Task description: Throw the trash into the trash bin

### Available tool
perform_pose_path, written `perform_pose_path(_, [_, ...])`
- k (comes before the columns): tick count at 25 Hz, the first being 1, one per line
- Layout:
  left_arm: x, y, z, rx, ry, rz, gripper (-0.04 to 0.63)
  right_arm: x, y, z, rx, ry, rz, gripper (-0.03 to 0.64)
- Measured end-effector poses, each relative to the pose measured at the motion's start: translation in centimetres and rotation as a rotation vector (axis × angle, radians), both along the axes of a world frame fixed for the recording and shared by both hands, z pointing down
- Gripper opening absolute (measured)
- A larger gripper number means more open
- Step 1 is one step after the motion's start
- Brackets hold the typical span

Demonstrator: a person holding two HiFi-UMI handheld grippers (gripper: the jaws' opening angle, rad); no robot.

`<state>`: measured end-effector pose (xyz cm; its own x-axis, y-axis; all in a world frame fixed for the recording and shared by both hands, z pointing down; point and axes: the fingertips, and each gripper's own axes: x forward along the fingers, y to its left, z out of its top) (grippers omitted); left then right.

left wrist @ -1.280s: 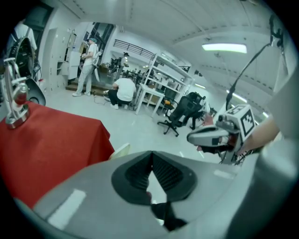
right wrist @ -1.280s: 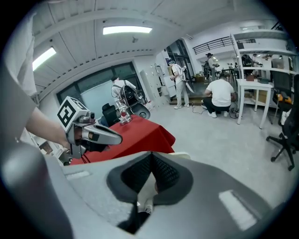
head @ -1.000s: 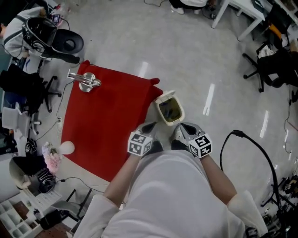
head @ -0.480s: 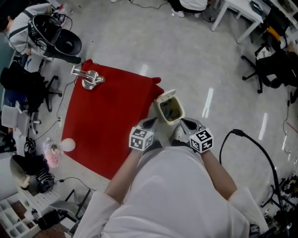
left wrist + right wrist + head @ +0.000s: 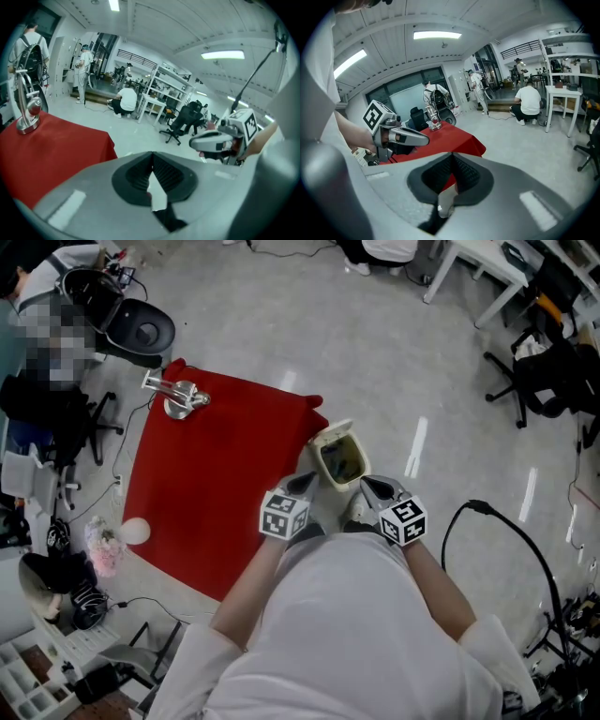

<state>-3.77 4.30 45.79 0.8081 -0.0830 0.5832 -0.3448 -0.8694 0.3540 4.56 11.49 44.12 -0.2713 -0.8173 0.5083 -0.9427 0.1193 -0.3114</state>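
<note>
Left gripper (image 5: 304, 483) and right gripper (image 5: 367, 485) stay beside trash bin (image 5: 320, 457), jaws closed empty, its contents unclear.

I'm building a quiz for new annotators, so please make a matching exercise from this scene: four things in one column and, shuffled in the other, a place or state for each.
Things:
1. silver metal stand
2. small beige bin with a flip lid
3. black cable
4. left gripper

Places or states:
A. jaws together, nothing between them
B. arcs over the grey floor at the head view's right
C. stands on the far left corner of the red cloth
D. lid raised, beside the cloth's right edge

Pairs: 1-C, 2-D, 3-B, 4-A
</note>
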Motion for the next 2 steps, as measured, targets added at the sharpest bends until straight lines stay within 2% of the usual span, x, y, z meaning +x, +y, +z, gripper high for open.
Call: perform_pose_path(2, [0.26, -0.25, 0.09, 0.000, 0.001, 0.001, 0.006, 0.18, -0.27, 0.14, 0.000, 0.003, 0.001, -0.002])
